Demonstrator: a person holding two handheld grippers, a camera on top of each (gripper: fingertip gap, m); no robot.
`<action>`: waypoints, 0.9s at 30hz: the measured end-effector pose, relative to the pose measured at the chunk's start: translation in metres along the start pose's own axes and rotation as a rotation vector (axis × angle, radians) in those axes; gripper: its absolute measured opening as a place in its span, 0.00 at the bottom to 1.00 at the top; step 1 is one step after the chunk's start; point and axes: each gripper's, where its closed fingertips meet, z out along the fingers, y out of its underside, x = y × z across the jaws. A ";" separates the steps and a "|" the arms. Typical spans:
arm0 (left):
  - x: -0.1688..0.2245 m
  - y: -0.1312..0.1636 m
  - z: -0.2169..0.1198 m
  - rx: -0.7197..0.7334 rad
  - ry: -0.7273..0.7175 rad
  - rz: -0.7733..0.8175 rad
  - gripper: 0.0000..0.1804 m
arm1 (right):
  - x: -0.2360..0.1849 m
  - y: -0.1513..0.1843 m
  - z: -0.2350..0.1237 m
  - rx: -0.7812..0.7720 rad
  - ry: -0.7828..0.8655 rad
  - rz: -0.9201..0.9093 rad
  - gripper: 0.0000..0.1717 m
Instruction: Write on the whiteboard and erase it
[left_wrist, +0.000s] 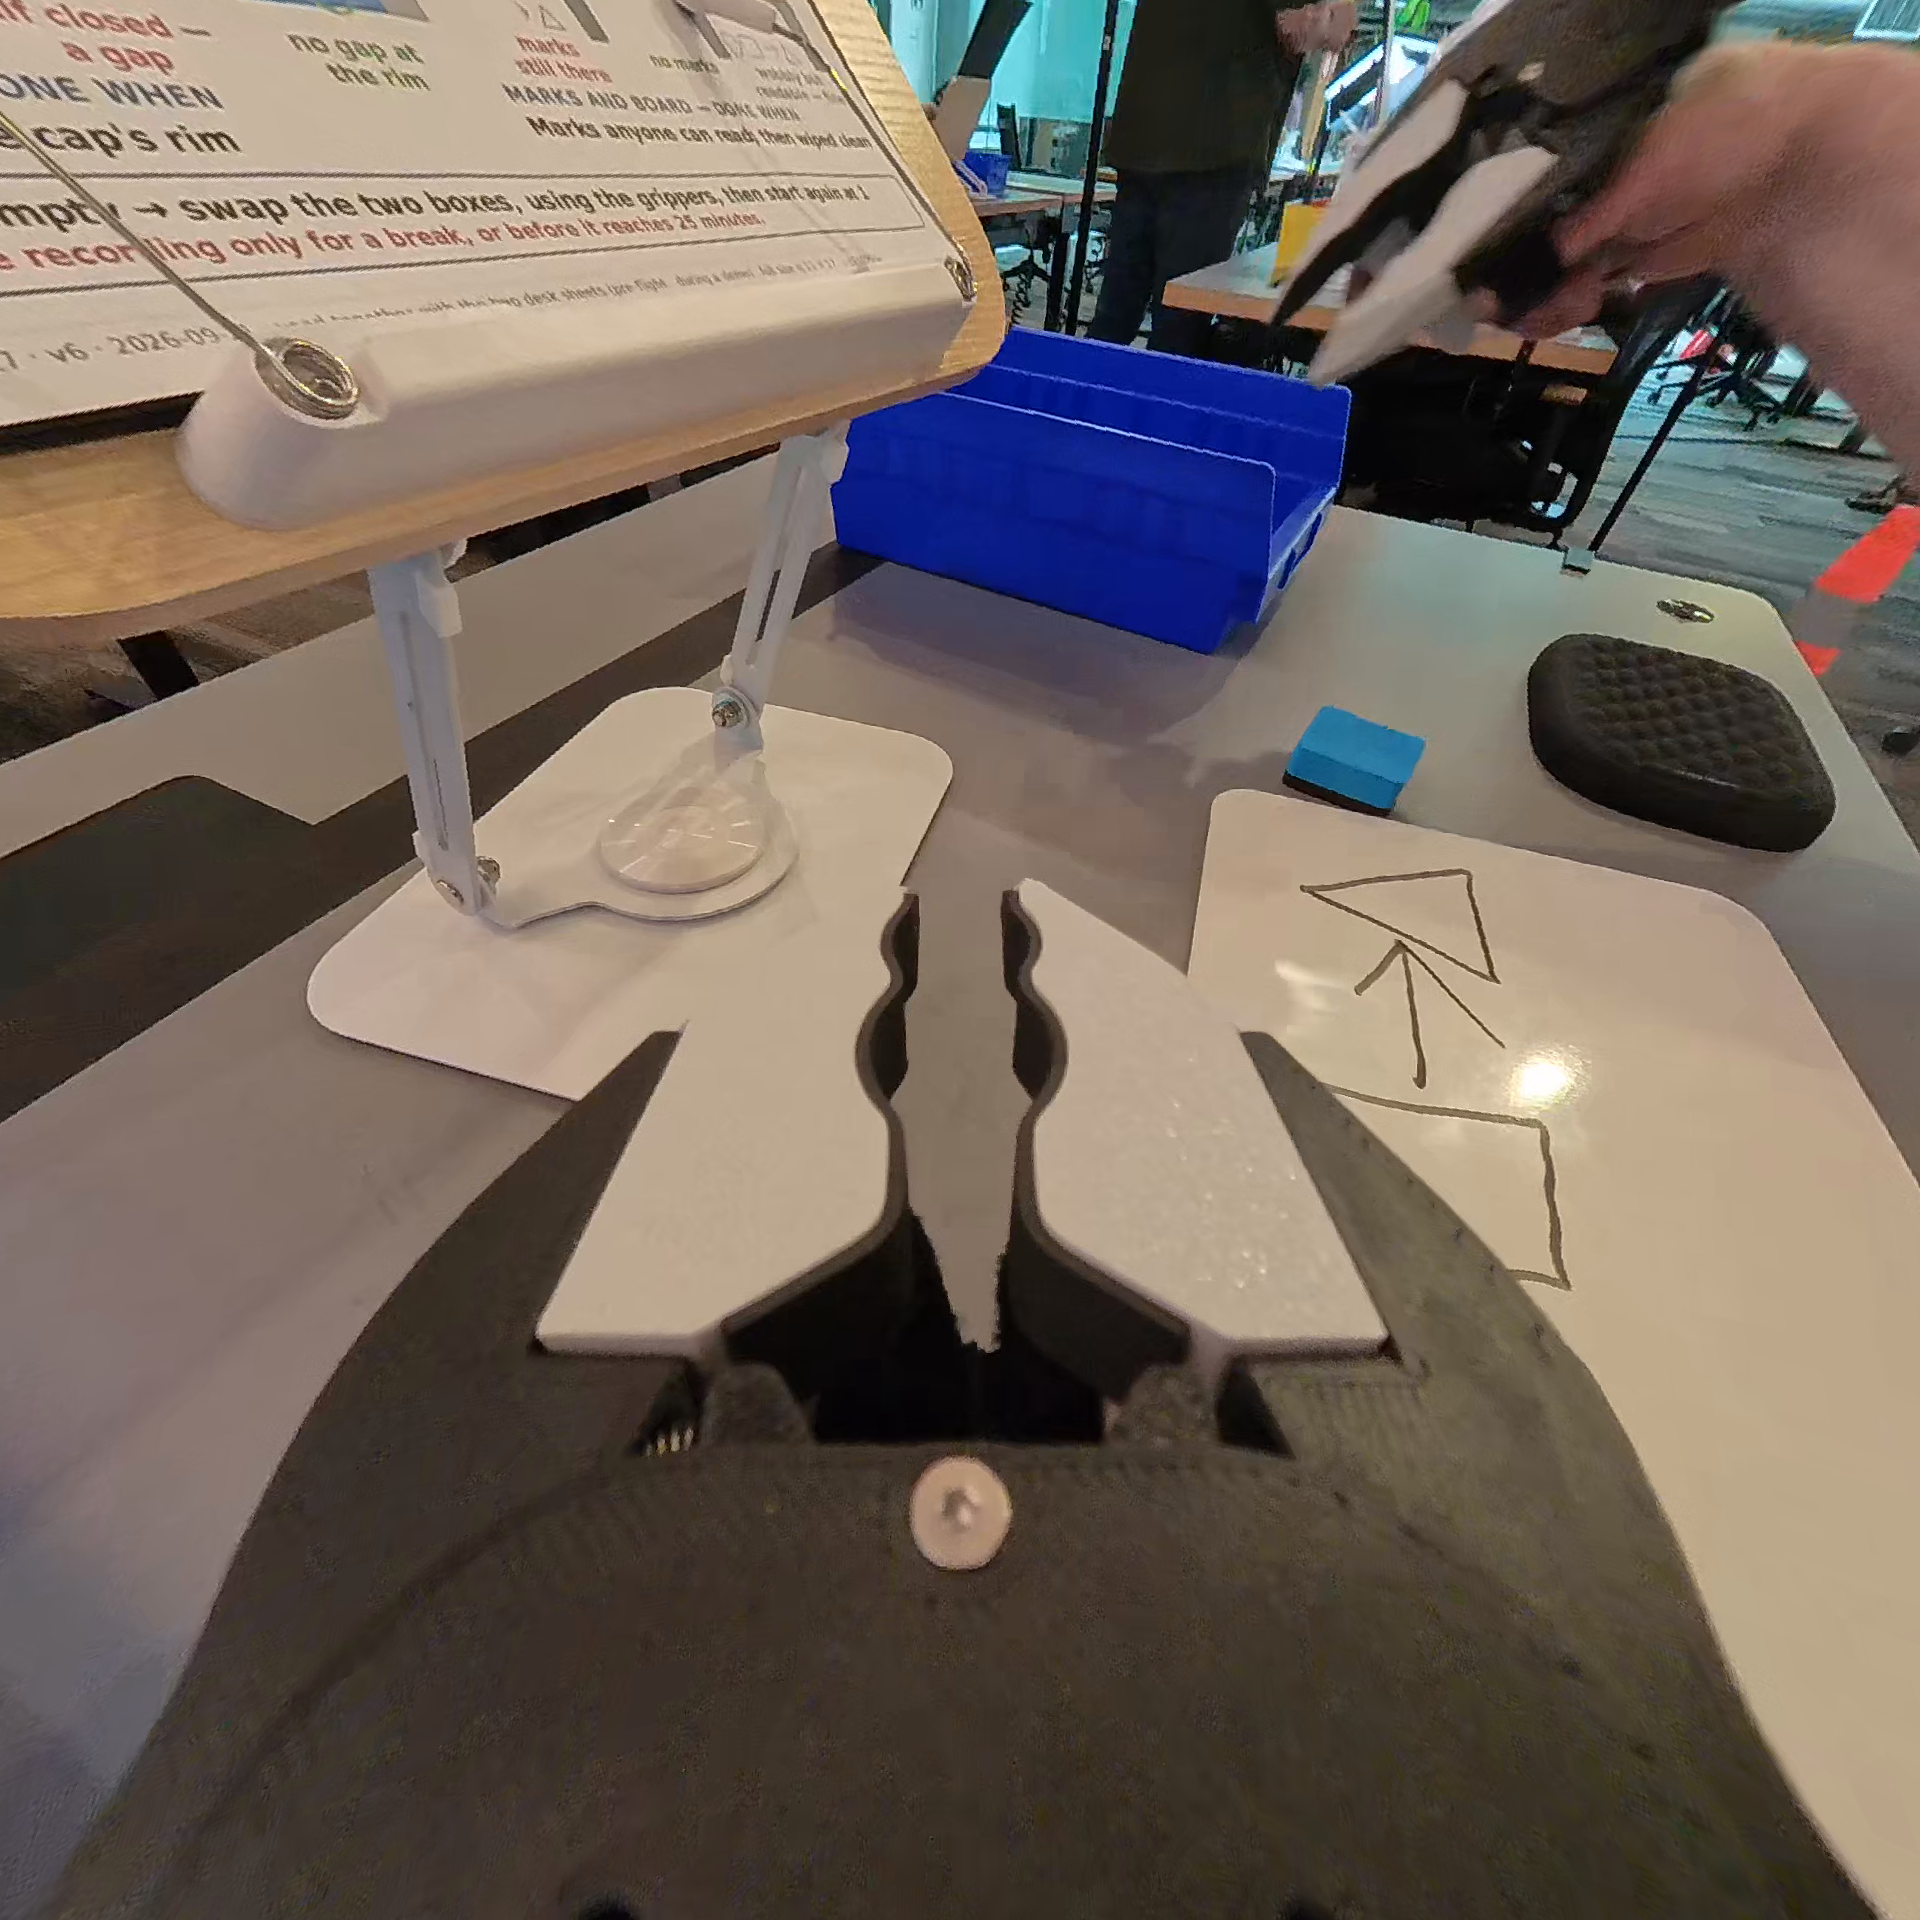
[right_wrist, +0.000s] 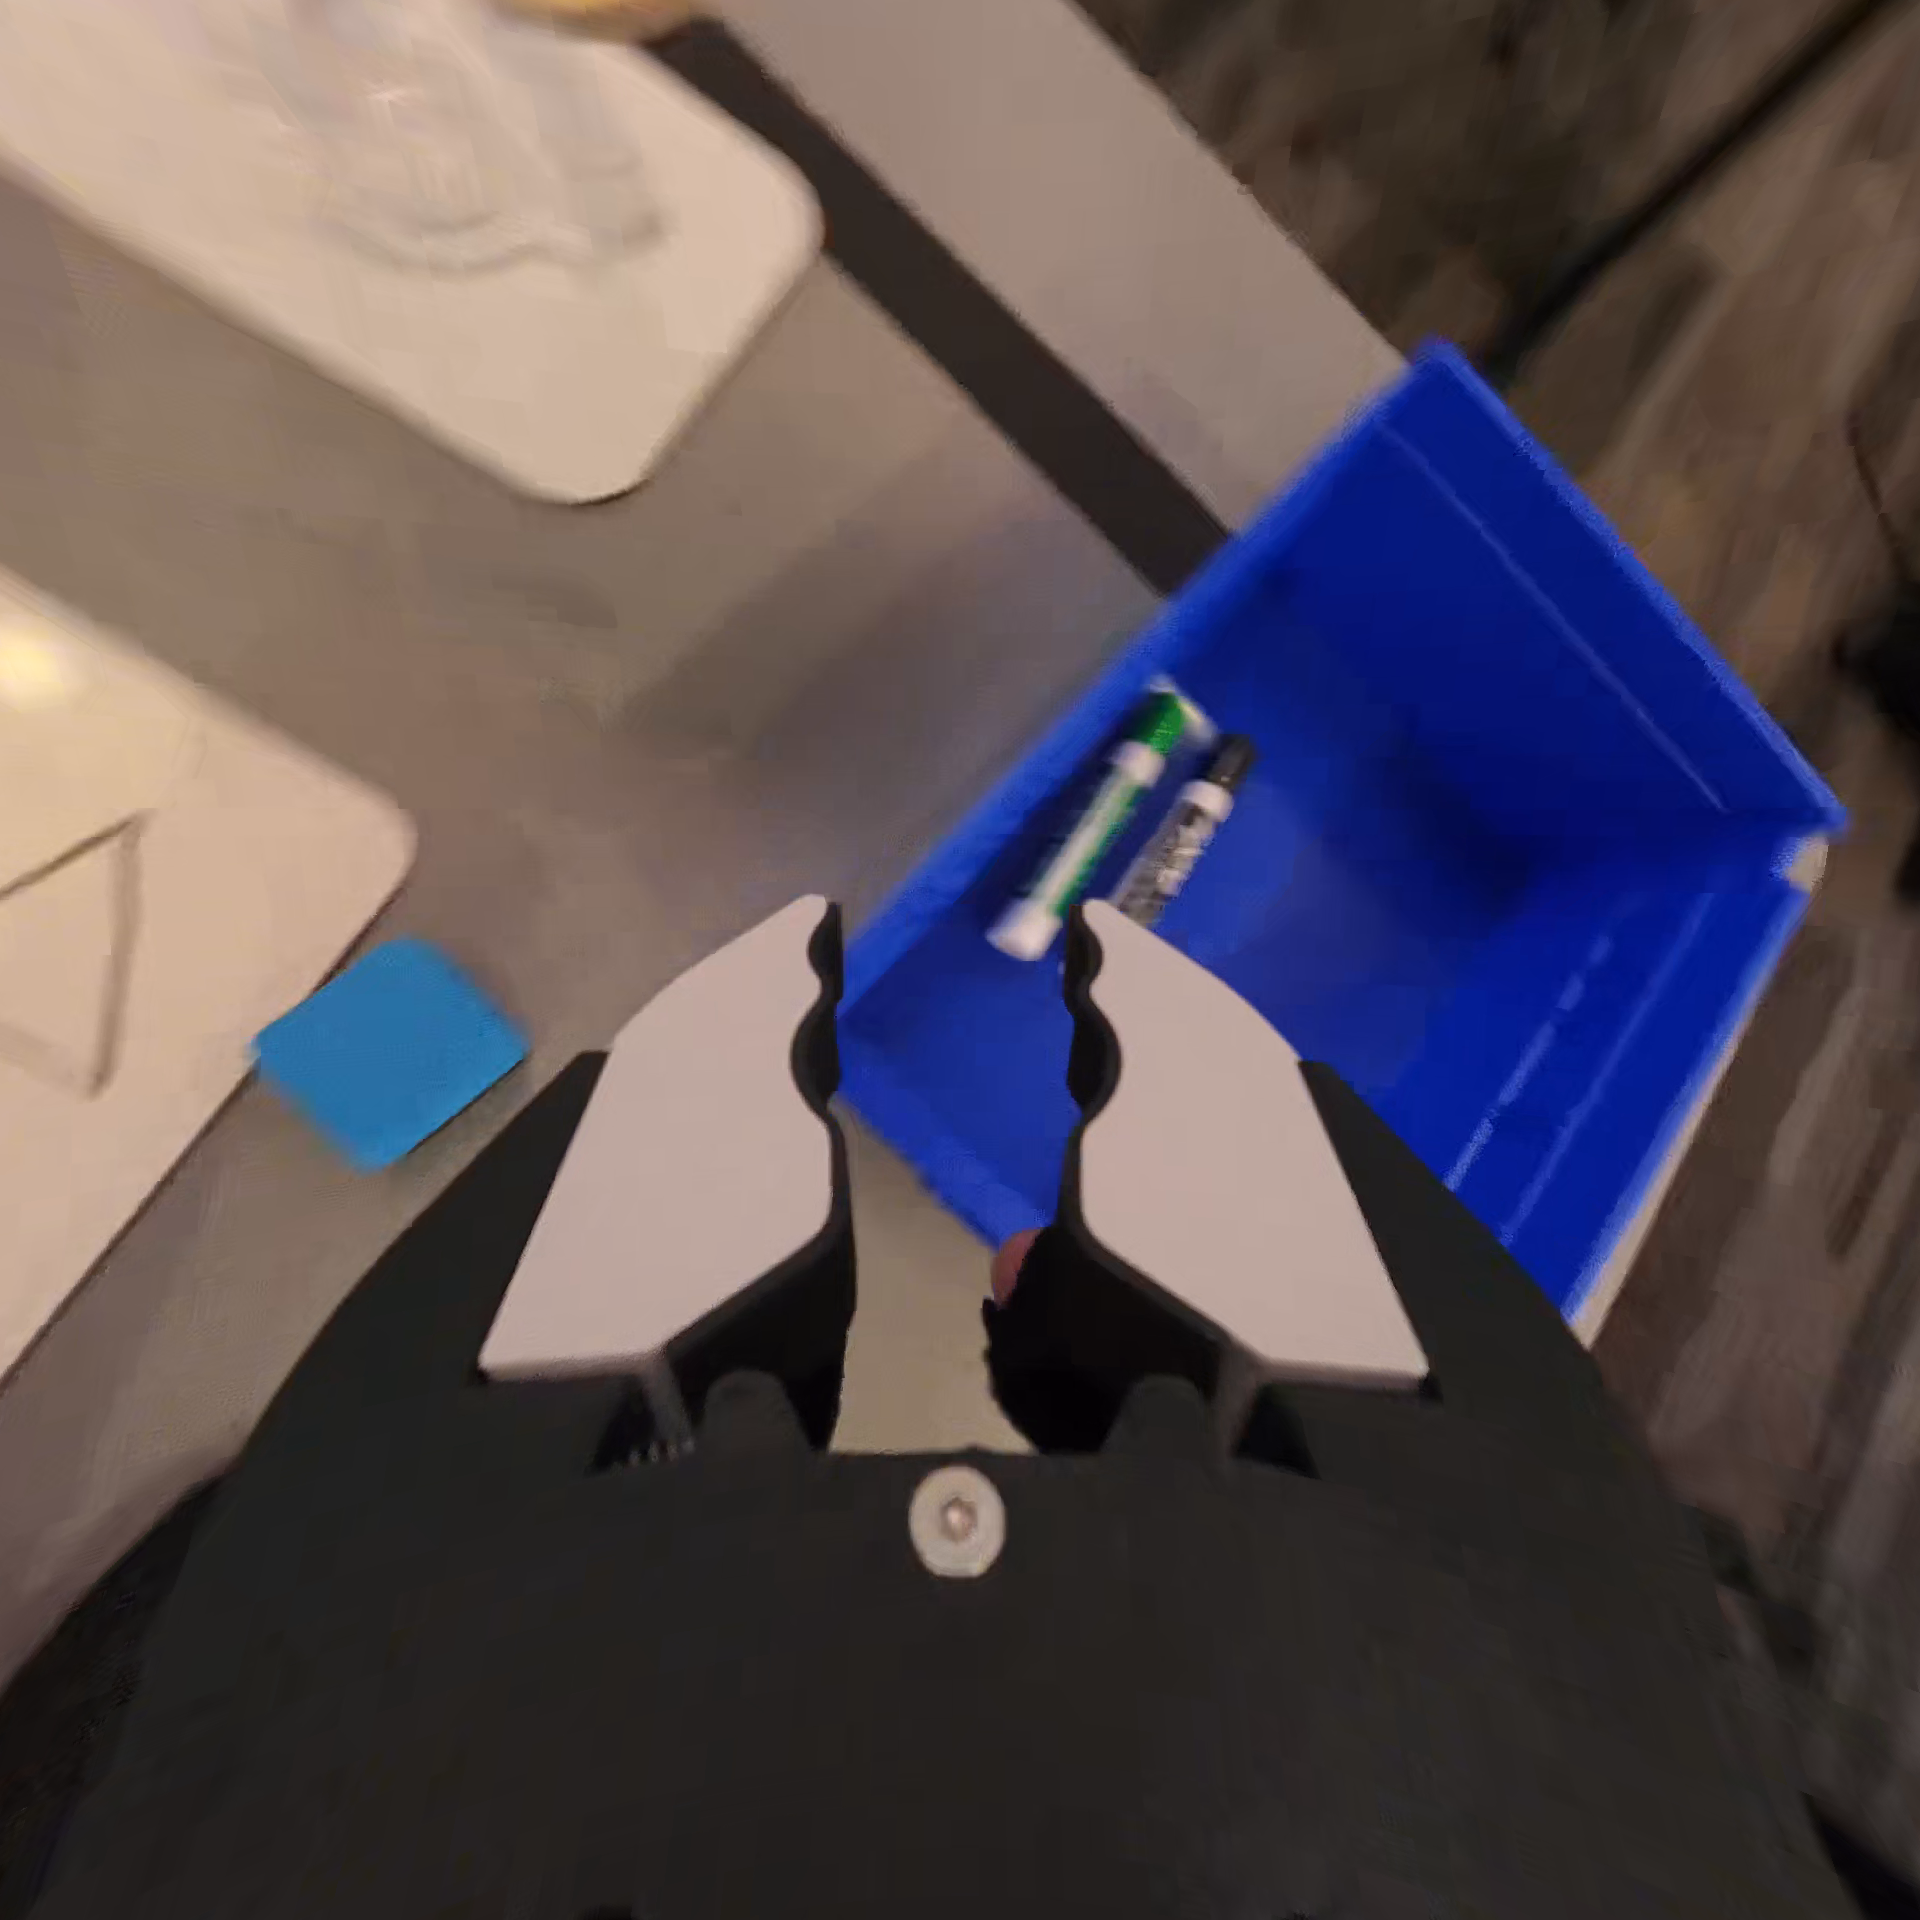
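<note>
The whiteboard (left_wrist: 1662, 1091) lies flat on the grey table at the right and bears a drawn triangle, arrow and diamond; its corner also shows in the right wrist view (right_wrist: 156, 831). A blue eraser (left_wrist: 1354, 750) lies just beyond its far edge and shows in the right wrist view too (right_wrist: 390, 1049). My left gripper (left_wrist: 961, 899) hovers over the table left of the board, its jaws a little apart with nothing between them. My right gripper (right_wrist: 951, 920) is open and empty above the near wall of a blue bin (right_wrist: 1558, 623). A green marker (right_wrist: 1101, 831) and a black marker (right_wrist: 1195, 821) lie in the bin.
A tilted stand carrying a printed sheet (left_wrist: 468, 208) rises at the left on a white base plate (left_wrist: 468, 997). A black textured pad (left_wrist: 1678, 738) lies at the far right. The blue bin (left_wrist: 1091, 488) sits behind, with my right gripper (left_wrist: 1320, 332) raised above it. A person stands in the background. The left gripper's tips are roughly 40 cm from the right gripper's. The blue eraser (left_wrist: 1354, 750) lies some 15 cm from my right tips, 30 cm from my left tips.
</note>
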 end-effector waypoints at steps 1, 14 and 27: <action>0.000 0.001 0.001 -0.006 0.001 0.003 0.09 | -0.024 0.003 -0.006 -0.017 -0.035 -0.077 0.25; 0.011 0.024 0.010 -0.135 0.074 0.017 0.10 | -0.155 0.084 0.047 -0.282 -0.351 -0.533 0.36; 0.046 0.079 0.024 -0.443 0.248 0.052 0.10 | -0.162 0.082 0.054 -0.312 -0.354 -0.540 0.34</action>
